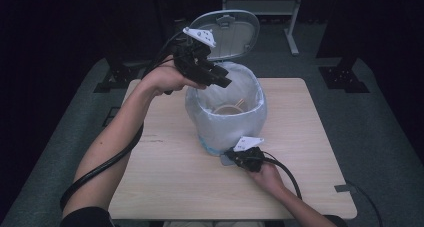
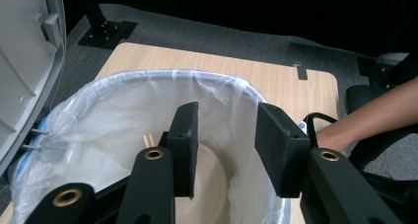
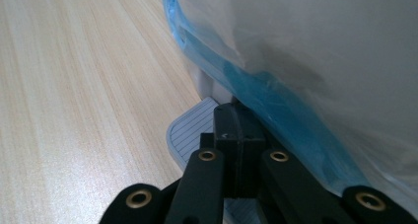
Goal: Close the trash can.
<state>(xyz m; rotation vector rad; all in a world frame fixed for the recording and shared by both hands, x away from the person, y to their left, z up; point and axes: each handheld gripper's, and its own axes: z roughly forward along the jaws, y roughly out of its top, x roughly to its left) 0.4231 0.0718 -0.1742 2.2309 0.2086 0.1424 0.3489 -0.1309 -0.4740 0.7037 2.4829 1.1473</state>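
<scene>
- Pedal bin, lined with a white bag, stands mid-bench, slightly toward the far side; its lid is tipped up and back.
- Right tongs sit low at the bin's near base, clenched with pads together and nothing between them, pressing down on the grey ribbed pedal. Judgement: that press is what props the lid up.
- Left tongs hang over the bin's far-left rim, pointing into the mouth. Jaws stand apart, released, holding nothing.
- Inside the liner, at the bottom: a pale round bowl-like item with thin wooden sticks beside it, directly below the left tongs. Judgement: a drop-off position, items discarded while the lid is propped.
- Blue edge shows beneath the white liner near the base; bin body or second bag, cannot tell.
</scene>
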